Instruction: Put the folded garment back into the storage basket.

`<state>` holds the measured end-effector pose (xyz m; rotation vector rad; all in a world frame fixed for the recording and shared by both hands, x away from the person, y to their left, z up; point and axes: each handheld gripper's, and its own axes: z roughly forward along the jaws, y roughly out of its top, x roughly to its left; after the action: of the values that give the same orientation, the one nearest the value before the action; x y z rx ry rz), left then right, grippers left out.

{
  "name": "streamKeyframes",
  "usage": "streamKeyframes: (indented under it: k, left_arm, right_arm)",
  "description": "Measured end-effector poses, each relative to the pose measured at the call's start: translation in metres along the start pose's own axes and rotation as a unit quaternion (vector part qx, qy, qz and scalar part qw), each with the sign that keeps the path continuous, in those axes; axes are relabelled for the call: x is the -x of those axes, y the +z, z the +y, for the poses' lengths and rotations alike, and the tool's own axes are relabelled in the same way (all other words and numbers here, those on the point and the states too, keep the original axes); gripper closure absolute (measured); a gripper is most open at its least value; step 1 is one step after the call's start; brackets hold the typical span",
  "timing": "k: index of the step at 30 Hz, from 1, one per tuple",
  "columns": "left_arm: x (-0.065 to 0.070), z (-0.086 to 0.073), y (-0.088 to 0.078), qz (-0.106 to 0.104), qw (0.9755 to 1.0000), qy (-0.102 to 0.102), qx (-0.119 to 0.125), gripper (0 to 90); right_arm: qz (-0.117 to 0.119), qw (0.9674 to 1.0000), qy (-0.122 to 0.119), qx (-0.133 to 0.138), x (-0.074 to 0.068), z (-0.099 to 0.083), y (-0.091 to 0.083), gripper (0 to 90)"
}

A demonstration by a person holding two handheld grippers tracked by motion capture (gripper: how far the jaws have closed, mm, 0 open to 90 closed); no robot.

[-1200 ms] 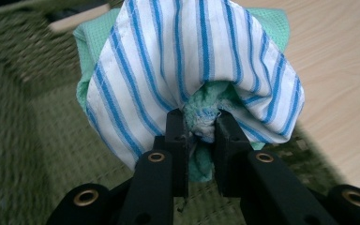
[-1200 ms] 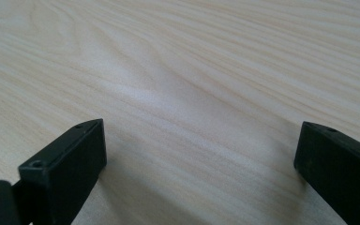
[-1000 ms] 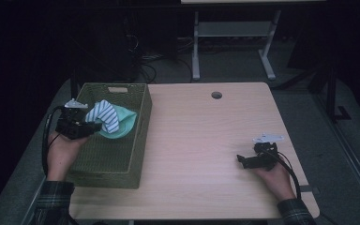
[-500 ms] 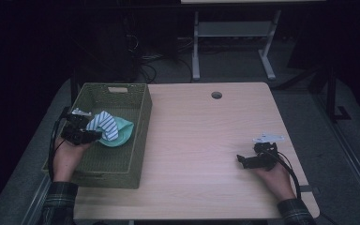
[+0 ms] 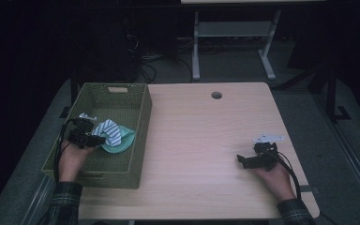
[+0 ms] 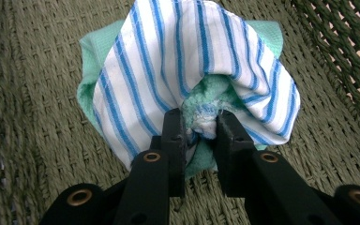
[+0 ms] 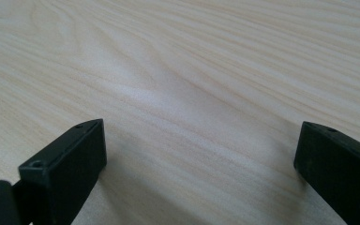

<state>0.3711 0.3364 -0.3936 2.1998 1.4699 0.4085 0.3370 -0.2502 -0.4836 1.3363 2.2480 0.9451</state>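
Note:
A white cloth with blue stripes [image 6: 183, 61] wrapped over a mint-green cloth [image 6: 91, 47] lies in the green woven basket [image 5: 122, 96]. My left gripper [image 6: 200, 126] is shut on the bundled cloths, pinching a fold between its jaws just above the basket floor. In the high view the striped cloth [image 5: 112, 132] and green cloth [image 5: 126, 138] sit mid-basket beside my left gripper [image 5: 98, 139]. My right gripper [image 5: 241, 161] rests low over the bare wooden table [image 5: 206, 140] at the right, open, with nothing between its black fingers [image 7: 68, 164].
The basket stands at the table's left edge, its walls rising around the left hand. A round cable hole [image 5: 216, 95] is near the table's far edge. A metal desk frame [image 5: 234, 33] and cables lie on the dark floor behind.
My left gripper has drawn back toward the person and lowered with the cloths, from the basket's far part to its middle. The right gripper has stayed in place.

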Motion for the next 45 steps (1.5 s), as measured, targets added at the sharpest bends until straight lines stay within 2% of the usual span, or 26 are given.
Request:
streamKeyframes:
  k: [8, 12, 15, 20, 26, 30, 34, 39, 45]
  left_arm:
    - [-0.001, -0.001, 0.001, -0.002, 1.0000, -0.003, -0.002, 68.1]
    - [-0.002, -0.001, 0.000, 0.003, 1.0000, -0.004, 0.006, 59.5]
    - [-0.002, -0.001, -0.001, 0.009, 0.9999, -0.007, 0.008, 49.4]
    - [-0.002, 0.000, -0.003, 0.003, 0.9999, -0.008, 0.015, 34.7]
    - [0.001, 0.004, -0.010, -0.004, 0.9996, -0.006, 0.028, 24.0]
    - [0.008, 0.008, -0.017, -0.007, 0.9992, -0.001, 0.039, 19.9]
    - [0.019, 0.015, -0.025, -0.013, 0.9986, 0.009, 0.050, 19.8]
    - [0.035, 0.023, -0.034, -0.033, 0.9969, 0.019, 0.069, 19.8]
    - [0.057, 0.031, -0.044, -0.064, 0.9933, 0.031, 0.091, 19.8]
  right_arm:
    - [0.000, 1.0000, 0.001, 0.000, 0.000, 0.000, 0.000, 2.2]
    - [0.000, 1.0000, 0.001, -0.001, 0.000, 0.000, 0.000, 2.2]
    - [-0.001, 1.0000, 0.001, 0.000, 0.000, 0.000, 0.000, 2.2]
    - [-0.001, 1.0000, 0.001, 0.000, 0.000, 0.000, 0.000, 2.2]
    - [0.000, 1.0000, 0.001, 0.000, 0.000, 0.000, 0.000, 2.2]
    - [0.000, 1.0000, 0.001, 0.000, 0.000, 0.000, 0.000, 2.2]
    - [0.000, 1.0000, 0.001, 0.000, 0.000, 0.000, 0.000, 2.2]
    - [0.000, 1.0000, 0.001, 0.000, 0.000, 0.000, 0.000, 2.2]
    - [-0.001, 1.0000, 0.001, 0.000, 0.000, 0.000, 0.000, 2.2]
